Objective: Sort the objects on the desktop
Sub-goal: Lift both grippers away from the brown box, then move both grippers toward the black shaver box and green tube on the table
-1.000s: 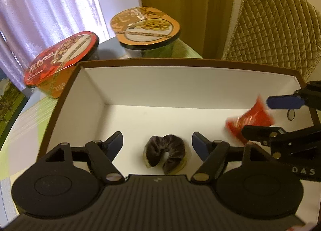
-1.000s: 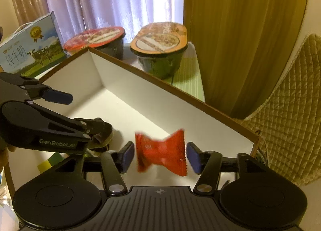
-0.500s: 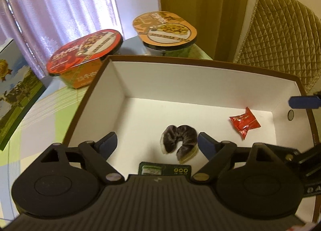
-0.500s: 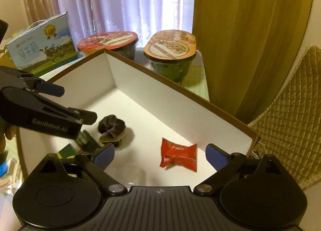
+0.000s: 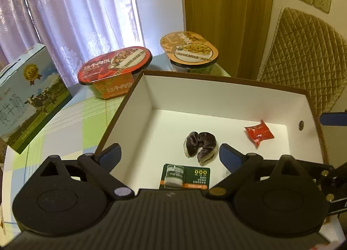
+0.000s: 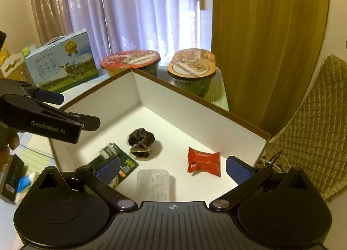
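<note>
A white-lined cardboard box (image 5: 138, 102) (image 6: 195, 107) holds a dark velvet scrunchie (image 5: 200, 144) (image 6: 141, 140), a red snack packet (image 5: 258, 133) (image 6: 203, 161), a green carded item (image 5: 185, 176) (image 6: 118, 161) and a clear plastic pack (image 6: 155, 186). My left gripper (image 5: 170, 156) is open above the box's near side, with nothing between its fingers. My right gripper (image 6: 173, 168) is open too, held above the packet and the clear pack. The left gripper's body (image 6: 47, 117) shows at the left of the right wrist view.
Two instant noodle bowls, one red-lidded (image 5: 115, 70) (image 6: 130, 61) and one orange-lidded (image 5: 188, 49) (image 6: 192, 67), stand behind the box. A milk carton box (image 5: 28, 98) (image 6: 60, 67) is at the left. A quilted chair back (image 5: 303, 54) (image 6: 314, 124) is on the right. Small items (image 6: 19, 182) lie at the table's left.
The red packet left my right gripper and now lies on the box floor. Both grippers have risen and pulled back, and the right one opened wider.
</note>
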A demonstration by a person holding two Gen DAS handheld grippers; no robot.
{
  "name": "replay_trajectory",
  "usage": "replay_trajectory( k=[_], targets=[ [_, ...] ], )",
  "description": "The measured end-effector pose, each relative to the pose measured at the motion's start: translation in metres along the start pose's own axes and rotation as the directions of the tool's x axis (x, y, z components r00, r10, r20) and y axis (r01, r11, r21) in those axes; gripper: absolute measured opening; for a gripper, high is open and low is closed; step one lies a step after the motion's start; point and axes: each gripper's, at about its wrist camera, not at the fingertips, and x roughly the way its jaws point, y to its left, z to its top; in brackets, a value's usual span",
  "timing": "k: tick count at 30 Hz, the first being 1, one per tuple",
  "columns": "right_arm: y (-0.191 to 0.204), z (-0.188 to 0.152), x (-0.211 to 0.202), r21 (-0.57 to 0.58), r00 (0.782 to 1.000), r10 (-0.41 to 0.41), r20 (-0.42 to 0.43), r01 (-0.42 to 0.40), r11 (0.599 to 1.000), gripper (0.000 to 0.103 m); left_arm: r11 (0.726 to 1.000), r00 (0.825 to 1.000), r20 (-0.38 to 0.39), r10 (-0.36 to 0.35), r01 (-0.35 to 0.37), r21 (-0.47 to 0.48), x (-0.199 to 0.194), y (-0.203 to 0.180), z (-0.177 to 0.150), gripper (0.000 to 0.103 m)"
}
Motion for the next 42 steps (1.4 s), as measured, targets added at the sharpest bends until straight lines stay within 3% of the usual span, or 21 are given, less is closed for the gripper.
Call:
replay_trajectory(
  k=[10,18,32,42],
  targets=[
    [0.019,-0.013,-0.035,-0.029,0.998,-0.036,0.055,0.037,0.999,0.101,0.999,0.997,0.080,0.010,-0.006,-0.047,-0.057,0.000,-0.024,0.099],
    [0.034,-0.027,-0.057,-0.004,0.998,-0.005,0.058,0.005,1.000,0.101,0.995,0.994,0.108,0.016,-0.006,-0.096,-0.098,0.002,-0.052,0.100],
    [0.069,-0.053,-0.087,0.017,0.999,-0.028,0.045,0.028,0.999,0.101,0.992,0.996,0.084,-0.018,0.028,-0.121,-0.146,0.016,-0.095,0.100],
    [0.103,-0.067,-0.091,-0.007,1.000,-0.008,-0.005,0.008,1.000,0.101,0.993,0.999,0.038,0.007,-0.002,-0.120,-0.172,0.037,-0.132,0.100]
  ],
)
